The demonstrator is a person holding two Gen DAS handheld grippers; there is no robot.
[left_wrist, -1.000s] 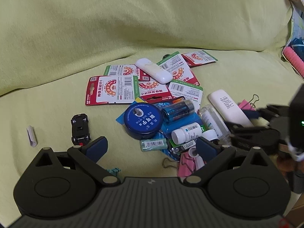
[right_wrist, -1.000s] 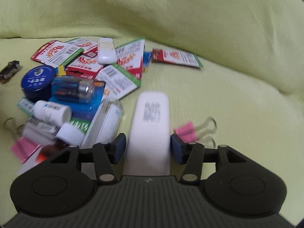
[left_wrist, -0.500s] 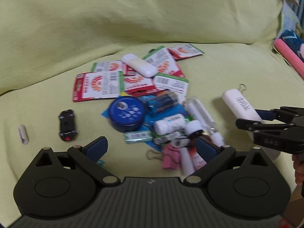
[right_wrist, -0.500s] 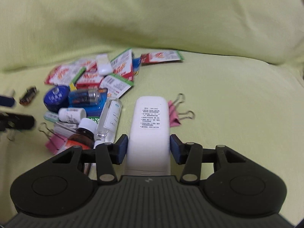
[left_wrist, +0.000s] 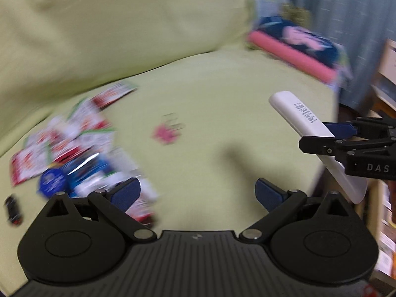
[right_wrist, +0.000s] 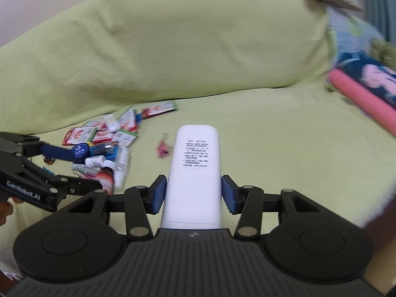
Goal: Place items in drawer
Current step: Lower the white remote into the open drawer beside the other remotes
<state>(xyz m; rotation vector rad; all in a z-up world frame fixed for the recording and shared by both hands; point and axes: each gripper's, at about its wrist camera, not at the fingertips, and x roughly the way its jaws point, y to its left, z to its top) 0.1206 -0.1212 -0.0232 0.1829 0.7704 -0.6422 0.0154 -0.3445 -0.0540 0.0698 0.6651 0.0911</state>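
Note:
My right gripper (right_wrist: 193, 194) is shut on a white remote control (right_wrist: 194, 170), label side up, held well above the green-covered sofa (right_wrist: 272, 136). In the left wrist view the same remote (left_wrist: 304, 121) juts up at the right, clamped in the right gripper (left_wrist: 334, 136). My left gripper (left_wrist: 198, 194) is open with nothing between its blue pads. A blurred pile of small items (left_wrist: 74, 148) lies on the seat at the left: red-and-white card packs, a round blue tin (left_wrist: 53, 184), bottles. No drawer is in view.
A pink binder clip (left_wrist: 167, 132) lies alone mid-seat. A small black toy car (left_wrist: 13, 209) sits at the far left. A pink and dark blue folded cloth (right_wrist: 366, 89) rests at the sofa's right end. Shelving (left_wrist: 386, 79) stands beyond the sofa's right edge.
The right gripper has lifted the remote off the seat and carried it up and rightward. The left gripper has swung right, so the pile slid to the left of its view.

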